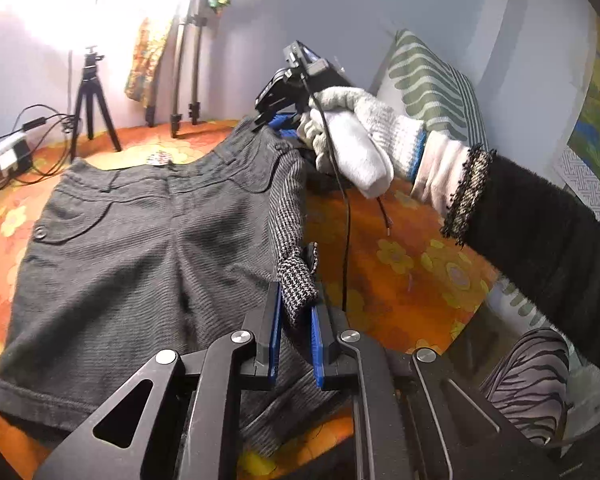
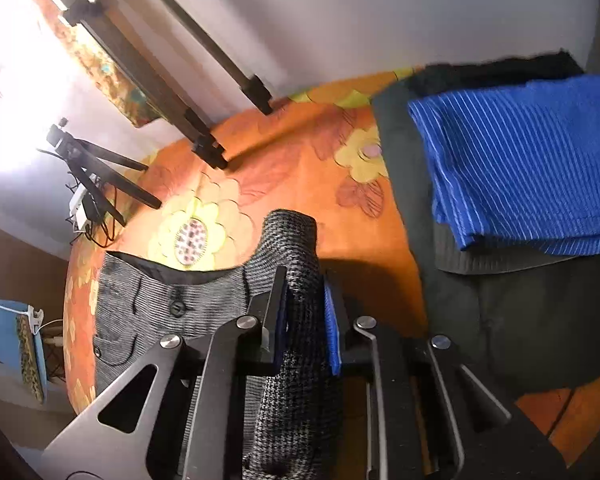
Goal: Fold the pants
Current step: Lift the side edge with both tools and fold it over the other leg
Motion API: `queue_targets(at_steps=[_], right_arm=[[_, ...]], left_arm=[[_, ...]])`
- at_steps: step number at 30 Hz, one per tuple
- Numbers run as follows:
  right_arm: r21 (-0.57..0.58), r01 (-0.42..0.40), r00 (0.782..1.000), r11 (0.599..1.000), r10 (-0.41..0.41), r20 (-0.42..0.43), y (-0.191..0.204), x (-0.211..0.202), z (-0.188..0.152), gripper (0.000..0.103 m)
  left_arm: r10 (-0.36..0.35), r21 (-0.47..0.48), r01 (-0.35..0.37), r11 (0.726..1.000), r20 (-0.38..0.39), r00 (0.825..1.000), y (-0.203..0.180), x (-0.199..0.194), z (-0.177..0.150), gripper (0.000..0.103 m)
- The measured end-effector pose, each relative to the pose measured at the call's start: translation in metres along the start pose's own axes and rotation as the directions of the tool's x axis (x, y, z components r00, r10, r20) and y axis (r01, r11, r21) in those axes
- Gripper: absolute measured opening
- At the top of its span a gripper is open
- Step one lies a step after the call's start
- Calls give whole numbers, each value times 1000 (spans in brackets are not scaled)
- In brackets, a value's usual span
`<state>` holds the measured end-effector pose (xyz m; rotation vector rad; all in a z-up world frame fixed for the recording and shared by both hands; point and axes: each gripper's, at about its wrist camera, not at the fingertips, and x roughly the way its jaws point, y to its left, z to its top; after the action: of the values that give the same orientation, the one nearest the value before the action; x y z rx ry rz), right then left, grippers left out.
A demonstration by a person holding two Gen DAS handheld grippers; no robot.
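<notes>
Grey short pants lie flat on an orange flowered cloth, waistband at the far side. Their right side edge is lifted, so the houndstooth inner face shows. My left gripper is shut on that raised edge near the hem. A gloved hand holds my right gripper at the waistband's right corner. In the right wrist view my right gripper is shut on a raised fold of houndstooth fabric, with the buttoned waistband spread out to its left.
A stack of folded clothes lies to the right, a blue striped piece on top of dark ones. Tripods and a power strip with cables stand at the far left. A green-patterned pillow leans on the wall.
</notes>
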<state>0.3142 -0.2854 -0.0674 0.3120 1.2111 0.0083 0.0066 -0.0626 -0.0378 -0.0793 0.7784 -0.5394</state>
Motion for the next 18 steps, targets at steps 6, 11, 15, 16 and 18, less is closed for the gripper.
queue_targets(at_steps=[6, 11, 15, 16, 18], right_arm=[[-20, 41, 999, 999, -40, 30, 48, -11, 4, 15], [-65, 92, 995, 994, -89, 49, 104, -8, 4, 15], [-117, 137, 989, 984, -131, 62, 157, 5, 1, 15], [-130, 148, 988, 980, -141, 59, 172, 13, -1, 15], [-151, 159, 987, 976, -153, 56, 191, 23, -5, 15]], left_arm=[[30, -43, -29, 999, 25, 999, 29, -25, -12, 11], [54, -109, -48, 993, 51, 997, 61, -48, -24, 10], [86, -164, -75, 984, 63, 994, 90, -63, -35, 10], [96, -178, -84, 980, 62, 993, 98, -66, -39, 10], [110, -206, -95, 974, 60, 992, 111, -70, -45, 10]])
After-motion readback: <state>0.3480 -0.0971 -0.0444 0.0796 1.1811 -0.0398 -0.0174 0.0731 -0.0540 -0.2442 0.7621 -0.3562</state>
